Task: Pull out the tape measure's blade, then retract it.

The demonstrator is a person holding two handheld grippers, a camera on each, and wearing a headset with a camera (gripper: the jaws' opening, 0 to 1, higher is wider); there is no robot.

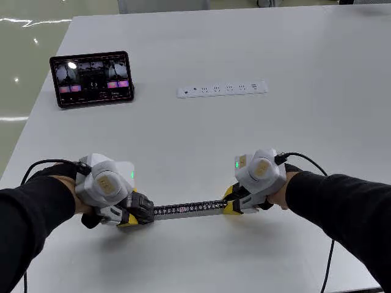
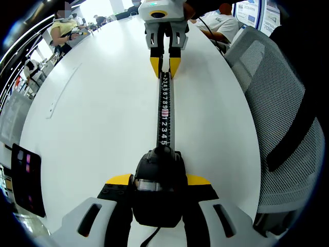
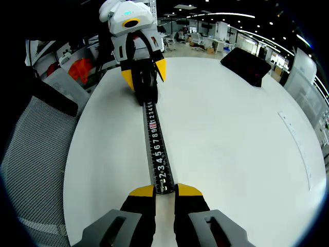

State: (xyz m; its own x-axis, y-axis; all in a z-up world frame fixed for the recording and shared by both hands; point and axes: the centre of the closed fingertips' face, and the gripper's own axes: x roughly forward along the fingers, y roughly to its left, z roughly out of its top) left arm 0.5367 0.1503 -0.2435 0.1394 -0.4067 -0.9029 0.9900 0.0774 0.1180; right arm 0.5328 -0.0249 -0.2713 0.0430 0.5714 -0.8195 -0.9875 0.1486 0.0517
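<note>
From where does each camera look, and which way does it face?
Head view: on the head, facing down at the table; both sleeves show.
Left gripper view: on the left gripper, facing along the blade toward the right gripper; own jaws show.
Right gripper view: opposite, facing the case; own jaws show.
All share the blade.

White table (image 1: 305,49), glossy floor (image 1: 24,36), grey mesh chair (image 2: 277,103), bright ceiling lights (image 3: 226,15)
</note>
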